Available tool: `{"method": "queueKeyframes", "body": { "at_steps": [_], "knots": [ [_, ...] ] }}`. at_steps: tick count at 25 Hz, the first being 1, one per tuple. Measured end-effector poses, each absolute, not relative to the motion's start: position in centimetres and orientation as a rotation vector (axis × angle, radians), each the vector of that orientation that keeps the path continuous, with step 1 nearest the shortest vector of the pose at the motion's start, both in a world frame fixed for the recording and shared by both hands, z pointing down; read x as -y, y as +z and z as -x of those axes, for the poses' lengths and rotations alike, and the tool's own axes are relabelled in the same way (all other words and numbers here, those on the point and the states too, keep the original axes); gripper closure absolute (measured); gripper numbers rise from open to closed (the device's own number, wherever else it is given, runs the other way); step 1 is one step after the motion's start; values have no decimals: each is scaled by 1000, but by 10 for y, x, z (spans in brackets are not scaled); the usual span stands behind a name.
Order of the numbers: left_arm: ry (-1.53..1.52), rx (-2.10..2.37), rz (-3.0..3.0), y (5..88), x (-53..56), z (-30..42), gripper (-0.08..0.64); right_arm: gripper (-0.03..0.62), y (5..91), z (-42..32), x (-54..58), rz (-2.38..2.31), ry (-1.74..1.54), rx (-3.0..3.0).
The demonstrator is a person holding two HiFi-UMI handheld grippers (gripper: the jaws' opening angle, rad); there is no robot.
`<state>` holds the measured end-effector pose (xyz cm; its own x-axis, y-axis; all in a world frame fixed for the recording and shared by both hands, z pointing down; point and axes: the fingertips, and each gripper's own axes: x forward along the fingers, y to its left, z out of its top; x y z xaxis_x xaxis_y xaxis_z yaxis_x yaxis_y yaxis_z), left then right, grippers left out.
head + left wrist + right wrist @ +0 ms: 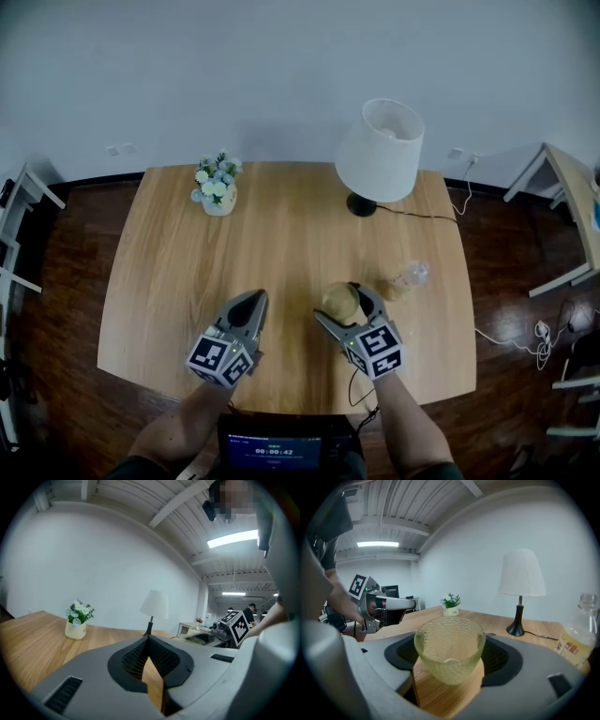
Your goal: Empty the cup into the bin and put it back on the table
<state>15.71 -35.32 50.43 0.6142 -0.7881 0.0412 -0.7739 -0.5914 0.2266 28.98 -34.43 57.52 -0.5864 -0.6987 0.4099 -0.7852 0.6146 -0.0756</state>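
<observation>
A yellowish dimpled glass cup (340, 300) stands near the front of the wooden table (178, 281), right of the middle. My right gripper (339, 304) has its jaws on either side of the cup and is shut on it. In the right gripper view the cup (449, 651) fills the gap between the jaws and looks empty. Whether its base touches the wood is unclear. My left gripper (255, 298) rests about a hand's width left of the cup, shut with nothing in it; its fingertips (149, 641) meet. No bin is in view.
A clear plastic bottle (405, 279) lies or leans just right of the cup. A white-shaded lamp (380, 150) with a cable stands at the back right, and a small flower pot (217, 187) at the back left. A screen (272, 452) sits below the table's front edge.
</observation>
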Motion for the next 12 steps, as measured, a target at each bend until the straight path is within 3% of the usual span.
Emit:
{"method": "queueKeyframes", "body": {
  "at_steps": [12],
  "knots": [
    [26, 1306, -2534, 560, 370, -164, 569, 196, 635, -293, 355, -1184, 402, 2460]
  ]
}}
